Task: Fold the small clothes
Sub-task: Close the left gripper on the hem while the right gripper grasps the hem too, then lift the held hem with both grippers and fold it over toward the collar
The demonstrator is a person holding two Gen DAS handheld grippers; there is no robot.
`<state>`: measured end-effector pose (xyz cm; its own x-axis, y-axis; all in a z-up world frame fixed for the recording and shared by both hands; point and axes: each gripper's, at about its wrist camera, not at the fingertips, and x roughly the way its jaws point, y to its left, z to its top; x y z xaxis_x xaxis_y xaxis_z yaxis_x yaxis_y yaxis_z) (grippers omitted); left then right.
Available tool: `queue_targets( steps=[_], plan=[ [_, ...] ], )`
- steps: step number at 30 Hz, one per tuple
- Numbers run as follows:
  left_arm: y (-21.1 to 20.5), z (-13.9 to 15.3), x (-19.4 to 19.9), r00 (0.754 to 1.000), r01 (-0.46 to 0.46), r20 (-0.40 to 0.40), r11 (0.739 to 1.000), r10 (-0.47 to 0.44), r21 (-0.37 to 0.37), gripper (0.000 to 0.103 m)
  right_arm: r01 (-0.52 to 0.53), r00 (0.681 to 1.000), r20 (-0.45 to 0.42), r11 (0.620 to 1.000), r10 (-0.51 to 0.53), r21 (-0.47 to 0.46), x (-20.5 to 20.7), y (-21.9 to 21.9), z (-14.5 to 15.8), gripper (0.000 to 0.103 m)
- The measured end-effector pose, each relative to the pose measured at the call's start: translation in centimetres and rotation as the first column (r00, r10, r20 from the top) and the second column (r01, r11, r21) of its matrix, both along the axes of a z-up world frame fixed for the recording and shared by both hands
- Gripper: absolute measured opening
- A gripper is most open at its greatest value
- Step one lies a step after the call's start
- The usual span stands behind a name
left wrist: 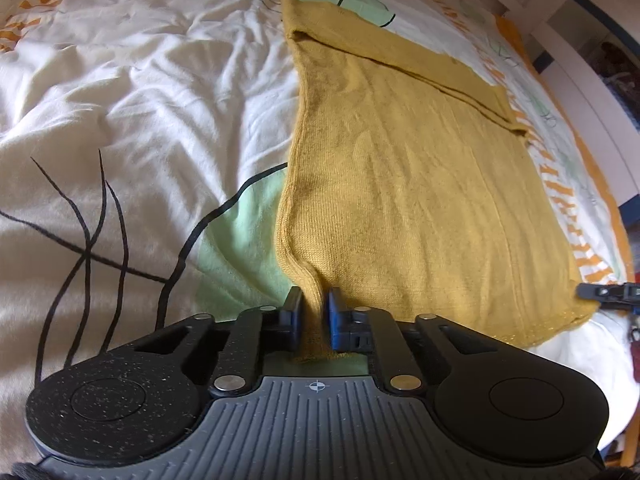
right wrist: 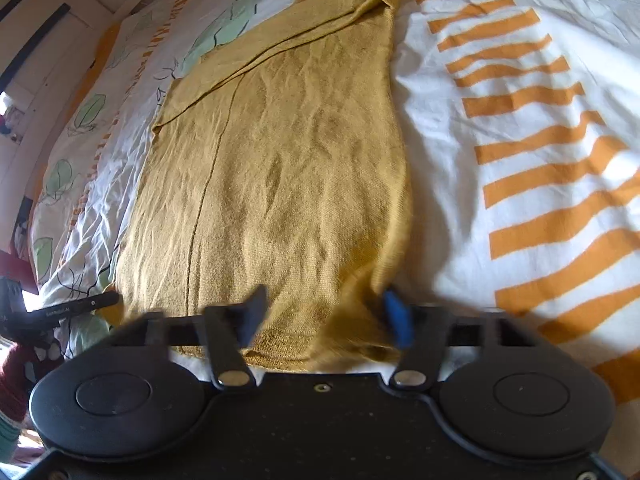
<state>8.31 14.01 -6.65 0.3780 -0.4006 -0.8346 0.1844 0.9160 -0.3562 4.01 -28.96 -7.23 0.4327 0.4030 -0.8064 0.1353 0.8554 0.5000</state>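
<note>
A mustard-yellow knit garment (left wrist: 420,184) lies spread on the bed, with a sleeve folded across its far end. My left gripper (left wrist: 314,312) is shut on the garment's near left corner, and the cloth is pinched between the blue pads. In the right wrist view the garment (right wrist: 280,168) stretches away from me. My right gripper (right wrist: 324,316) is open, its blue fingers (right wrist: 396,320) blurred, straddling the garment's near hem at the right corner. The right gripper's tip also shows at the right edge of the left wrist view (left wrist: 608,292).
The bed is covered by a white duvet (left wrist: 140,100) printed with green leaves, black lines and orange stripes (right wrist: 540,160). A white wall and dark furniture run past the bed's far side (left wrist: 600,60). The left gripper shows at the left edge of the right wrist view (right wrist: 72,308).
</note>
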Motion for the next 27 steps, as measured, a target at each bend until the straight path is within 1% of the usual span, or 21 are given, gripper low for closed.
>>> queue_targets(
  steps=[1,2,3,7,11,15,21,25,27],
  plan=[
    [0.0,0.1,-0.1,1.000,-0.001,0.007,1.000,0.001,-0.003,0.010,0.009,1.000,-0.007,1.000,-0.008,0.010,0.0,-0.1,-0.2,0.039],
    [-0.1,0.2,-0.2,1.000,-0.003,0.013,1.000,0.003,-0.007,0.009,0.019,1.000,-0.012,1.000,-0.019,0.018,-0.1,-0.3,-0.3,0.032],
    [0.0,0.3,-0.3,1.000,-0.008,0.020,1.000,0.008,-0.014,0.008,0.027,1.000,-0.012,0.999,-0.026,0.020,-0.1,-0.4,-0.3,0.022],
    [0.2,0.8,-0.7,0.999,-0.034,0.039,0.997,0.036,-0.068,0.006,0.035,0.999,0.026,0.999,-0.036,0.025,-0.3,-0.4,0.5,0.021],
    [0.2,1.7,-0.7,0.995,-0.060,0.066,0.989,0.069,-0.137,0.006,0.037,0.994,0.099,0.999,-0.040,0.026,-0.5,-0.1,1.8,0.020],
    [0.0,3.5,0.2,0.987,-0.071,0.127,0.979,0.097,-0.191,0.006,0.047,0.983,0.174,0.998,-0.053,0.039,-0.1,-0.1,3.1,0.020],
    [-0.3,6.8,3.6,0.959,-0.084,0.245,0.966,0.144,-0.243,0.006,0.091,0.953,0.284,0.994,-0.103,0.055,2.2,-1.1,5.1,0.020],
    [-0.2,7.8,6.8,0.939,-0.108,0.286,0.951,0.194,-0.289,0.006,0.133,0.931,0.334,0.988,-0.150,0.074,4.7,-2.4,5.7,0.020],
    [-0.4,8.3,8.6,0.926,-0.118,0.315,0.950,0.210,-0.289,0.006,0.153,0.919,0.358,0.986,-0.166,0.065,6.2,-3.0,6.0,0.020]
  ],
)
